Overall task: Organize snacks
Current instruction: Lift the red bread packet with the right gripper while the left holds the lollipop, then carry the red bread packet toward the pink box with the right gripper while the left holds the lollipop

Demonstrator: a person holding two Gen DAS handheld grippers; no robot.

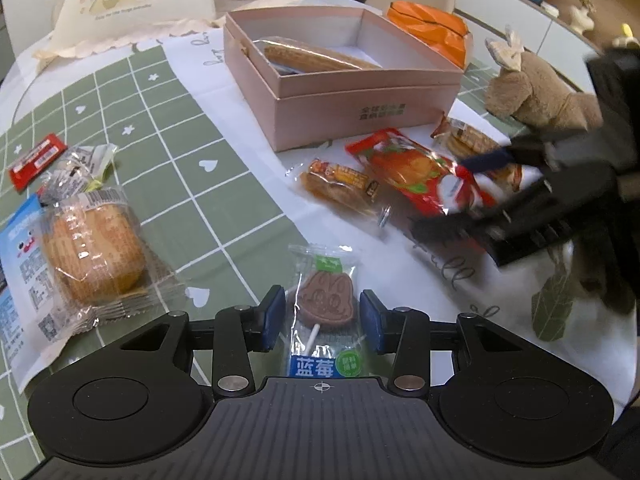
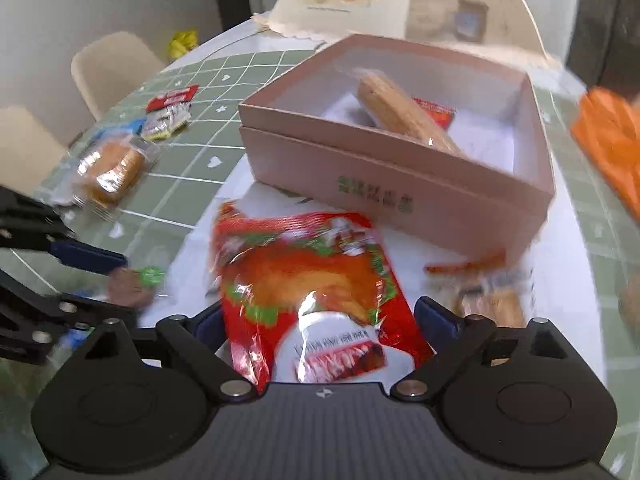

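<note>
A clear lollipop packet with a brown lollipop and a blue label sits between the blue pads of my left gripper, which is shut on its two sides. In the right wrist view it shows, blurred, as the lollipop packet at the left gripper. A red snack packet lies in front of the pink box. My right gripper straddles it with jaws wide and pads close to its edges, not visibly pressing. From the left wrist, the right gripper is over the red packet.
The pink box holds a long biscuit stick and a small red packet. On the table lie a sausage packet, a cracker packet, a wrapped cake, a plush toy and an orange bag.
</note>
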